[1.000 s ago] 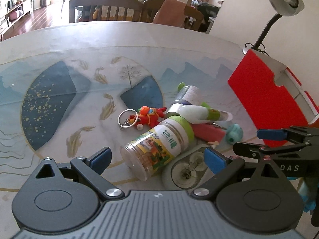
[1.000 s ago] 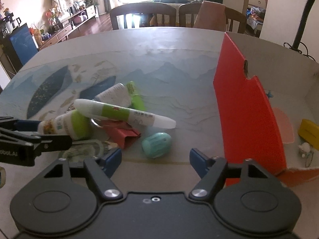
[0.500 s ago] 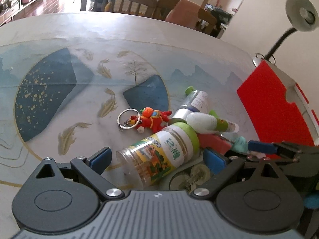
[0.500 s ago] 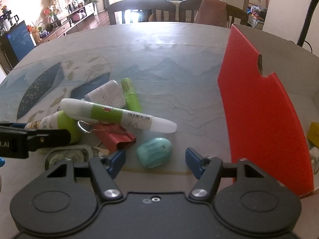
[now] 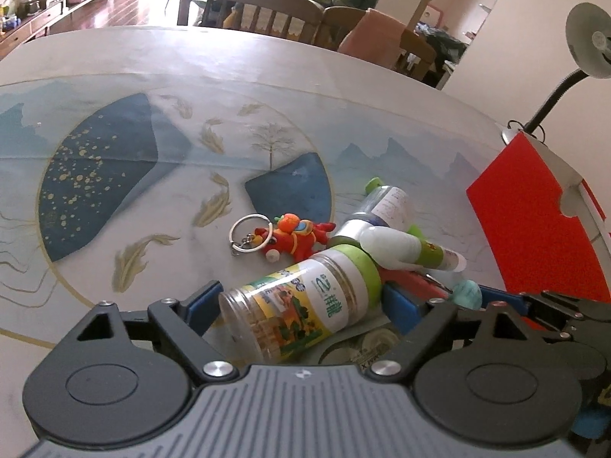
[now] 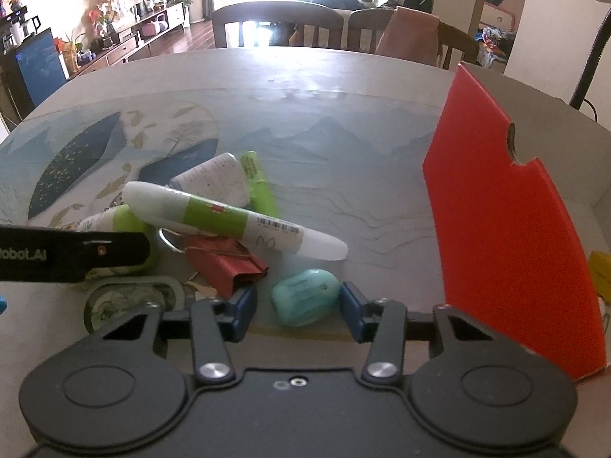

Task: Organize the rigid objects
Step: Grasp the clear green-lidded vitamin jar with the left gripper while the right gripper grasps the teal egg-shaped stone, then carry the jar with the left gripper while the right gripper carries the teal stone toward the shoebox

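A clear jar with a green lid (image 5: 301, 313) lies on its side between the fingers of my left gripper (image 5: 303, 301). The jaws are closing and the pads stand close to the jar's base and lid. A teal egg-shaped object (image 6: 305, 297) lies on the table between the fingers of my right gripper (image 6: 296, 313). Those jaws are closing too: the right pad (image 6: 349, 311) is at the object and a small gap shows on the left side. The teal object (image 5: 466, 294) also shows at the pile's right edge in the left wrist view.
The pile holds a white and green tube (image 6: 229, 217), a red binder clip (image 6: 225, 263), a green-capped bottle (image 5: 382, 202), a red keychain toy (image 5: 290, 240) and a tape roll (image 6: 126, 297). A red-walled box (image 6: 504, 236) stands to the right, a desk lamp (image 5: 588, 42) behind it.
The left gripper has come down around the jar and its jaws have narrowed. The right jaws have closed in around the teal object.
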